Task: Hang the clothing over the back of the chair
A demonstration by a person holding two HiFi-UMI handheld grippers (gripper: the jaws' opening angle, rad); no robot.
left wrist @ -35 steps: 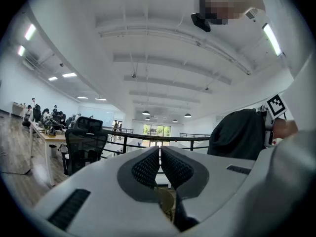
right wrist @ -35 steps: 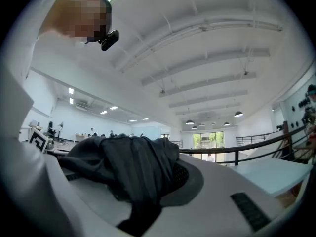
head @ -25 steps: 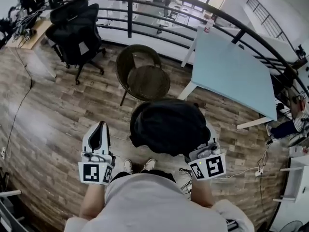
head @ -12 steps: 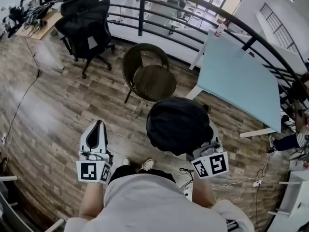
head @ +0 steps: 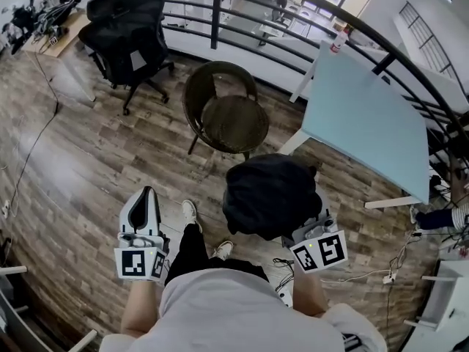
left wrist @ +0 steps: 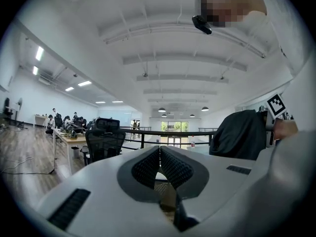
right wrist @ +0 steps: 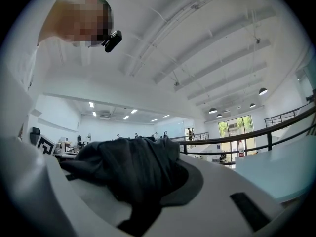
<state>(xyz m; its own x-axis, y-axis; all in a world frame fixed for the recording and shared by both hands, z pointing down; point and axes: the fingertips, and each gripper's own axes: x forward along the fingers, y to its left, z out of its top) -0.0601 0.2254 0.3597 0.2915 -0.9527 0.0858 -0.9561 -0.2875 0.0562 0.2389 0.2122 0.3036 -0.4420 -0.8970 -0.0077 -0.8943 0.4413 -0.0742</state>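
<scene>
Stepped nearer wicker chair (head: 223, 116) at twelve o'clock; clamping dark garment (head: 270, 195) in right gripper (head: 311, 235), left gripper (head: 149, 194) clenched empty; not hung yet.

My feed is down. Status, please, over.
Left gripper shut, empty. Right gripper shut on clothing. Chair ahead, bare. Nothing in the way.

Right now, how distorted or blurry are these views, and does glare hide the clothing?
Head view: strong fisheye curves the railing, otherwise sharp and evenly lit. Left gripper view: dark circular vignette. Right gripper view: same vignette; the dark clothing shows folds, no glare.
</scene>
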